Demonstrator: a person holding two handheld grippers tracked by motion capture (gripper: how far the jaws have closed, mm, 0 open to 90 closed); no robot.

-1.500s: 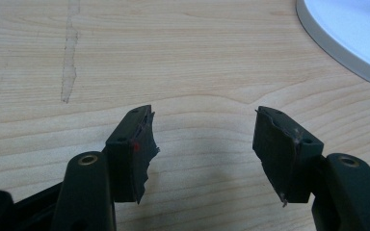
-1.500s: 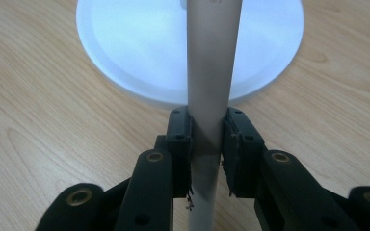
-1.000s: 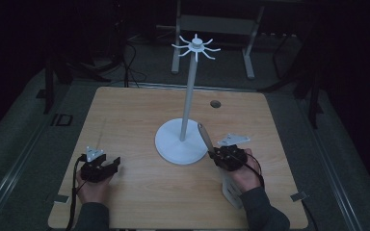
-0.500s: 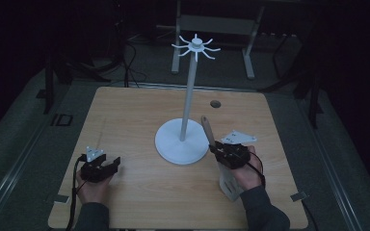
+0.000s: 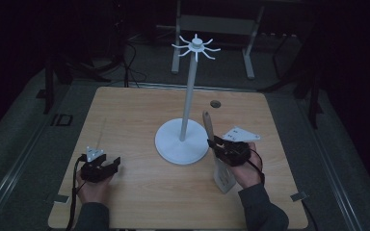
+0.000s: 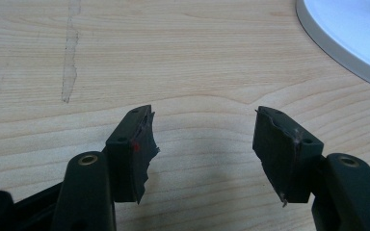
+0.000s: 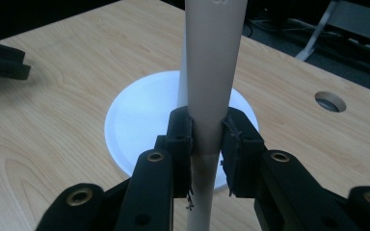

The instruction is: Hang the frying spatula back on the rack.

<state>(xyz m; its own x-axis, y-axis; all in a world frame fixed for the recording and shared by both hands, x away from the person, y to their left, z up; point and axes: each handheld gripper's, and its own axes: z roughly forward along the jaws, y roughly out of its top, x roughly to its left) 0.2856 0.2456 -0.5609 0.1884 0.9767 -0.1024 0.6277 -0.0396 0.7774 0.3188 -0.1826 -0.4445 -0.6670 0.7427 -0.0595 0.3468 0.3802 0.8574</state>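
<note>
- You hold a wooden spatula (image 5: 216, 149): pale beige, with a long narrow handle and a flat, wider blade.
- In the high view it sits right of centre, handle tip pointing up the frame beside the white stand's base, blade low near your right wrist.
- It is tilted, handle end raised.
- In the right gripper view its handle (image 7: 212, 86) rises through the centre, clamped on both sides.

No legible text — none anywhere
</note>
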